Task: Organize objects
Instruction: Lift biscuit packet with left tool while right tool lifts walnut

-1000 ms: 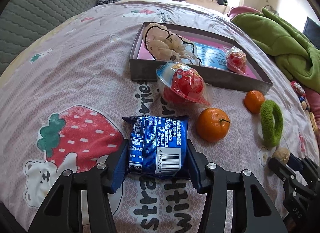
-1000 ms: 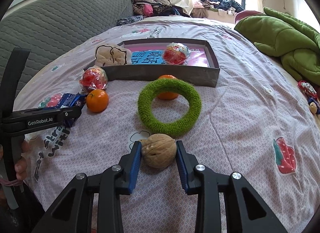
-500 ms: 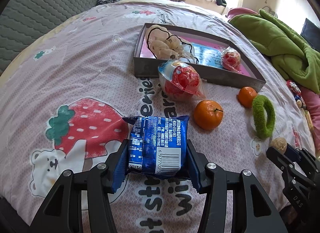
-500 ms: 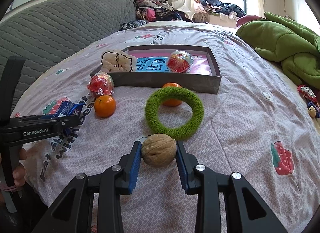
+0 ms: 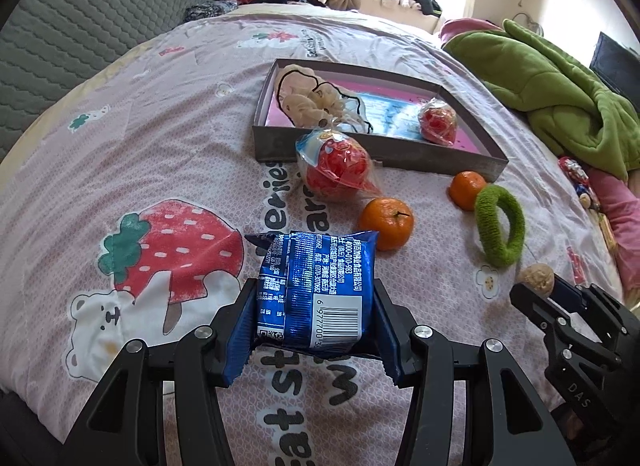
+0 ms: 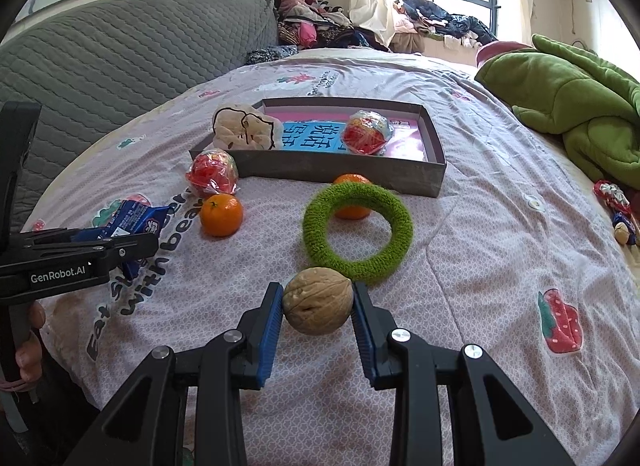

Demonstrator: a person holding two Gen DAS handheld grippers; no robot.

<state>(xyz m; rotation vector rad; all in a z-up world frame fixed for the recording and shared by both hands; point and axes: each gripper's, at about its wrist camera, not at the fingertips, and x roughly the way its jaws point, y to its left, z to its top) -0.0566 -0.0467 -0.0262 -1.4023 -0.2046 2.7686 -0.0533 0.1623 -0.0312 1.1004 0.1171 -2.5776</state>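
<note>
While both loads hang above the bedspread, short of the tray [image 6: 344, 169], the left gripper [image 5: 314, 326] pinches the light, crinkly snack packet [image 5: 316, 290] across its soft sides; the right gripper [image 6: 318, 314] clamps the hard, round walnut [image 6: 318, 300], which could slip.

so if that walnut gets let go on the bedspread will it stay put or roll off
The walnut is nearly round, so it would likely roll a little. The soft quilted bedspread should probably stop it soon. Its hard shell looks rigid between the right gripper pads, so crushing seems unlikely.
</note>
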